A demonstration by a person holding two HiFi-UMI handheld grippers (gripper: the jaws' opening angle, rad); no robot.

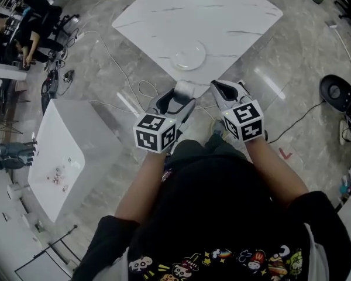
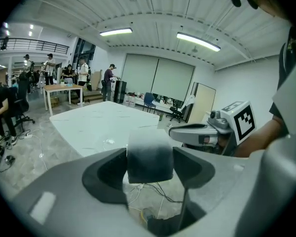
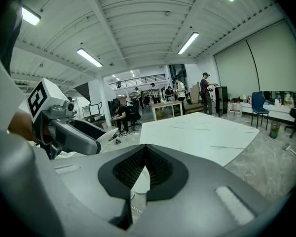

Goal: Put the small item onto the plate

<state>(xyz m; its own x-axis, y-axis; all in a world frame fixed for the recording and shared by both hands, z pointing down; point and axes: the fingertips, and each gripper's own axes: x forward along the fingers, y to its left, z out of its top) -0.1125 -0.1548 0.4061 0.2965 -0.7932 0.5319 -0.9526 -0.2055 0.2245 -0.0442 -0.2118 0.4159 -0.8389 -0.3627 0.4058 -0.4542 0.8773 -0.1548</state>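
Observation:
In the head view a pale round plate (image 1: 188, 55) lies near the front corner of the white marble table (image 1: 222, 16). My left gripper (image 1: 181, 92) hovers over the floor just short of that corner, shut on a small white block (image 1: 185, 87). The left gripper view shows the block (image 2: 149, 157) clamped between the dark pads of the left gripper (image 2: 149, 163), with the table (image 2: 103, 122) beyond. My right gripper (image 1: 220, 88) is level with it on the right, jaws together on nothing. In the right gripper view its ribbed pads (image 3: 158, 169) meet, so that gripper (image 3: 144, 157) is shut and empty.
A second white table (image 1: 58, 151) with several small bits on it stands to the left. Cables (image 1: 123, 81) trail over the marble floor below the table. A black round device (image 1: 339, 92) sits on the floor at right. People work at desks (image 1: 23, 34) at far left.

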